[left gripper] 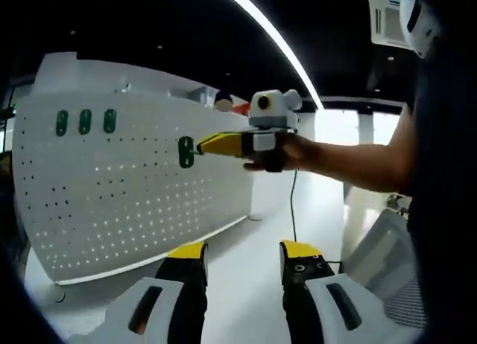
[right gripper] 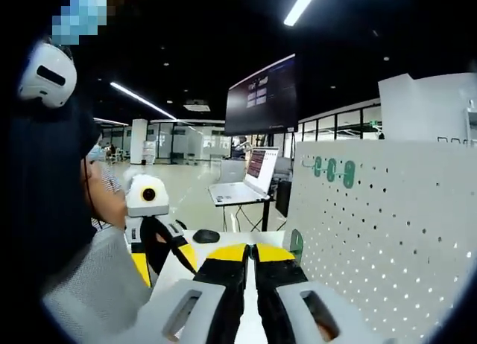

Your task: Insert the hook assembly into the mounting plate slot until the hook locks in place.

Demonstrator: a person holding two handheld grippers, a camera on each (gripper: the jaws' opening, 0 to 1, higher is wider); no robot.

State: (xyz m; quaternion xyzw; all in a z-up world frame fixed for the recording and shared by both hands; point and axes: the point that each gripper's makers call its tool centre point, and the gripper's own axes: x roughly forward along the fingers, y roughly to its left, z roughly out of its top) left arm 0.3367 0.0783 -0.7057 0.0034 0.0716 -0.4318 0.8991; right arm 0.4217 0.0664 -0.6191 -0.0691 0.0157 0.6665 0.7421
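- Pegboard [left gripper: 134,188] of white perforated sheet stands upright on the white table [left gripper: 246,277], seen at the left of the left gripper view and at the right of the right gripper view.
- Three green hooks [left gripper: 85,121] sit in a row near the board's upper edge; in the right gripper view they appear as a small green cluster high on the board.
- A fourth green hook [left gripper: 185,152], the task's piece, lies against the board face lower down and toward the board's near end, well apart from the row of three.
- The right tool [left gripper: 212,144] reaches in from the right of the left gripper view, held by a person's hand [left gripper: 287,152]; its yellow tips are pressed together with their point touching the fourth green hook at the board.
- In the right gripper view that tool's own jaws rise closed, yellow pads meeting, with the green hook showing just beside the right pad; whether the hook is pinched between them I cannot tell.
- The left tool [left gripper: 242,255] is held back from the board, jaws parted with bare table between the yellow pads, grasping nothing.
- A laptop [right gripper: 250,182] stands open on a stand beyond the table, below a large dark screen [right gripper: 262,97].
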